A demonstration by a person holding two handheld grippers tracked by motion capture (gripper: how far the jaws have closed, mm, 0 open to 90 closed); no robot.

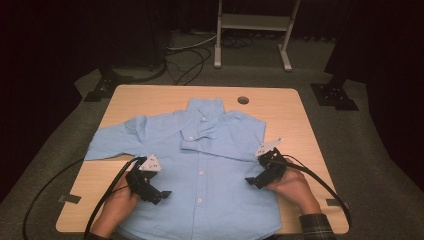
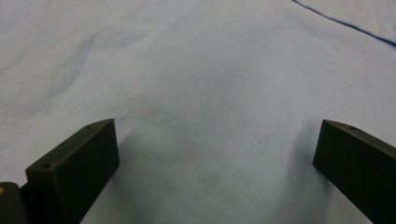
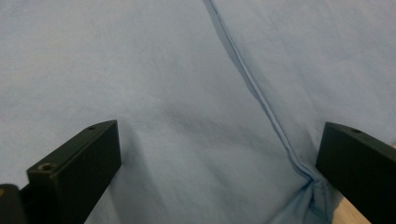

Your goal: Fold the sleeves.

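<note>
We see a light blue shirt (image 1: 200,170) lying flat on the wooden table (image 1: 300,120), buttons up, the collar at the far side. Its right sleeve is folded across the chest; the left sleeve lies spread toward the table's left edge. The left gripper (image 1: 159,194) rests on the lower left part of the shirt, and in the left gripper view its jaws stand wide apart with only smooth cloth between them. The right gripper (image 1: 251,181) is at the shirt's right side, also with jaws wide apart; a seam (image 3: 252,88) runs between them. Probably the right jaw touches the cloth edge, but this is not clear.
</note>
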